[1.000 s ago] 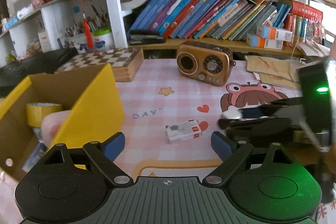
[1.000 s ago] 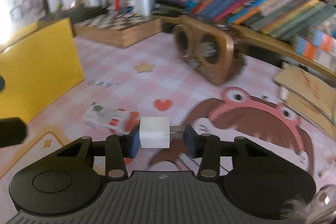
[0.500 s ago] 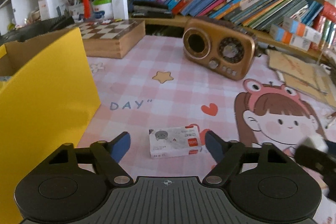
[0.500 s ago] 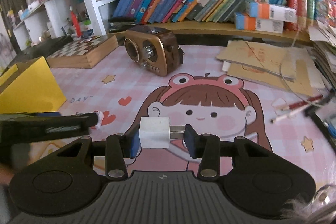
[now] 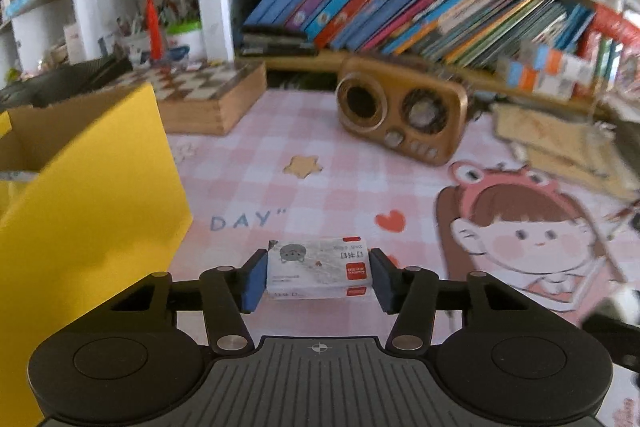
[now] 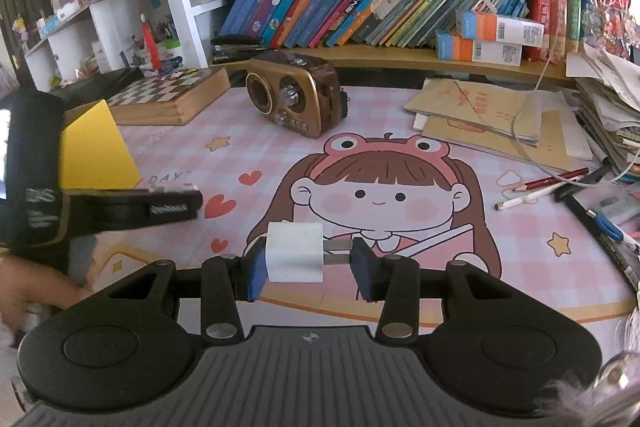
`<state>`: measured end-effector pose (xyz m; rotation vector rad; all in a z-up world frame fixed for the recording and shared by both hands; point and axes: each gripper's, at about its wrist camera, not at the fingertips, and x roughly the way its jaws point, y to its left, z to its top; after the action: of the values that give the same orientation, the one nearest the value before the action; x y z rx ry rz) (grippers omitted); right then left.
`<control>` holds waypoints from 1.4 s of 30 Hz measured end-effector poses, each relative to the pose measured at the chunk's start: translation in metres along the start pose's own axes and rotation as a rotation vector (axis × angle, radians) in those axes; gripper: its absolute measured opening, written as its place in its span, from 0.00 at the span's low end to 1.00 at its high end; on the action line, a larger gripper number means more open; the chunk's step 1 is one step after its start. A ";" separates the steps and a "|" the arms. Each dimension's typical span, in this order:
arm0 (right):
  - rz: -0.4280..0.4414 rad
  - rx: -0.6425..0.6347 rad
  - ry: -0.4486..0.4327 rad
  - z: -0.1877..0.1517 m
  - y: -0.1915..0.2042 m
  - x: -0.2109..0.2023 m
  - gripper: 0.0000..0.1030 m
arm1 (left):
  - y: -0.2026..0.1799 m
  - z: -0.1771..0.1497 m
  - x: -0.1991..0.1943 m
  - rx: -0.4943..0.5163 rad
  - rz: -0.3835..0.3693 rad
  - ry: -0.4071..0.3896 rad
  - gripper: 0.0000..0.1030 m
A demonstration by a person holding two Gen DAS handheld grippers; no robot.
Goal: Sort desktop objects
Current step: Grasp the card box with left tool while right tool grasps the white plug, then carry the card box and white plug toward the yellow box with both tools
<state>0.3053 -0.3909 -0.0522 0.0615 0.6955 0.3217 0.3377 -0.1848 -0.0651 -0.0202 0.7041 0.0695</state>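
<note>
Your left tongs (image 5: 318,277) are closing around the small white staple box (image 5: 318,269) lying on the pink checked worktop (image 5: 248,163); pads look just touching. Your right tongs (image 6: 306,259) grip the white charger plug (image 6: 294,251). Next, lift toward the yellow cardboard box (image 5: 80,195).
</note>
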 end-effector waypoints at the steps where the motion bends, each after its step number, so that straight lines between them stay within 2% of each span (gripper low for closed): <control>1: 0.000 -0.001 -0.001 -0.001 0.001 -0.002 0.39 | 0.001 0.000 -0.007 0.008 -0.011 -0.013 0.50; 9: -0.005 -0.008 -0.010 -0.003 0.009 -0.018 0.39 | 0.006 -0.002 -0.066 0.061 -0.097 -0.107 0.51; 13: -0.009 -0.004 -0.007 -0.002 0.014 -0.031 0.39 | 0.012 -0.007 -0.093 0.091 -0.146 -0.129 0.51; 24: -0.031 0.050 -0.010 -0.014 0.044 -0.074 0.39 | 0.044 -0.028 -0.138 0.090 -0.216 -0.102 0.51; 42: -0.050 0.024 0.006 -0.038 0.130 -0.091 0.39 | 0.110 -0.061 -0.175 0.076 -0.275 -0.097 0.51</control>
<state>0.1805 -0.2978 -0.0037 0.0658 0.7057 0.2656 0.1581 -0.0881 0.0022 -0.0404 0.6007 -0.2182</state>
